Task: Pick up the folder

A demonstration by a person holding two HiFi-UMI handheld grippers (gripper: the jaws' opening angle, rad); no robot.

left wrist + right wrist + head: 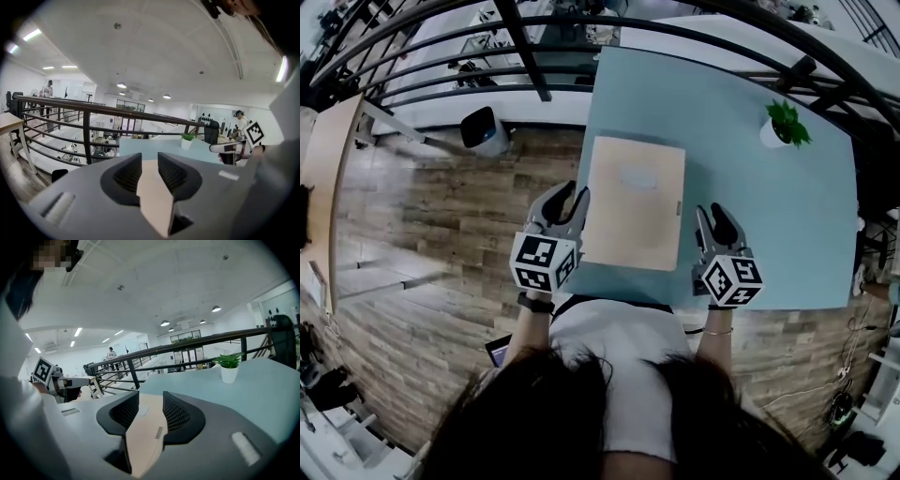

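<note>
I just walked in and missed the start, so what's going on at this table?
A person is at a light blue table, holding a gripping tool in each hand. A tan folder lies flat on the table in front of them. The left tool is at the folder's left edge and the right tool is just beside its right edge. Both have their jaws apart, and the folder is not yet lifted. A small potted plant sits near the table's far right corner.
</note>
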